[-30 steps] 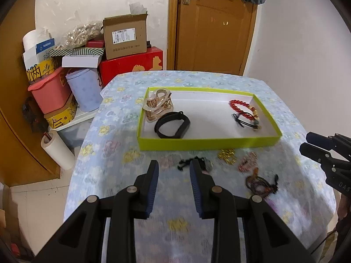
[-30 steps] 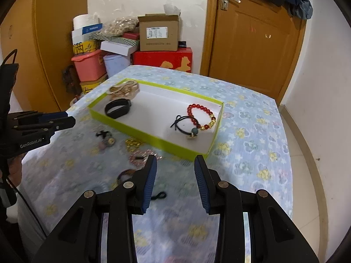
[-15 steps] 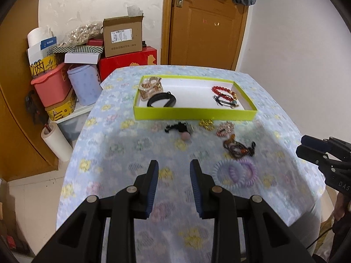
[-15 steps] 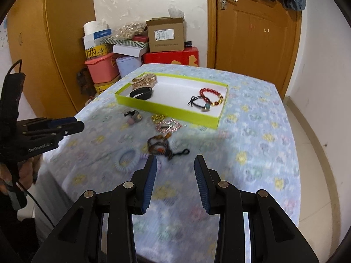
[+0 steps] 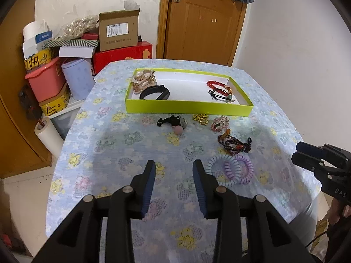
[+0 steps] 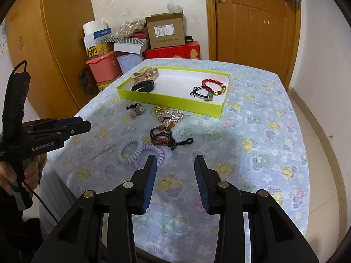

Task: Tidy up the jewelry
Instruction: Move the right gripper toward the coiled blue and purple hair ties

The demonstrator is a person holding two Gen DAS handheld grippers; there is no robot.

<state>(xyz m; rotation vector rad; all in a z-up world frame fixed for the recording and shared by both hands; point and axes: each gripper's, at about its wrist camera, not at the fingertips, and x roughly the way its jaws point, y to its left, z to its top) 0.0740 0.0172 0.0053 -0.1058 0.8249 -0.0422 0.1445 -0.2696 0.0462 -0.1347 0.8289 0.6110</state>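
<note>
The jewelry is split: inside the green tray (image 5: 188,109) I count 4 pieces, a gold clip (image 5: 143,81), a black band (image 5: 154,94), a red bead bracelet (image 5: 218,85) and a dark cord tie (image 5: 220,96), while 6 more lie loose on the surface (image 5: 114,153) in front of it, from the black bear tie (image 5: 173,121) and gold chain (image 5: 200,118) to the dark bead bracelet (image 5: 233,143) and the 2 coil ties (image 5: 230,169) nearest me. A second ago both cameras sat close over the tray; now I have pulled both grippers back toward the near edge, so the loose pieces lie ahead of them. The left gripper (image 5: 173,175) has just been opening its jaws, nothing between them; the right gripper (image 6: 175,171) stands with jaws apart and empty. I judge the next pick is being lined up, likely the coil ties. Around the surface: floral cloth, a wooden door (image 5: 204,19), stacked boxes (image 5: 118,30) and tubs in the corner.
</note>
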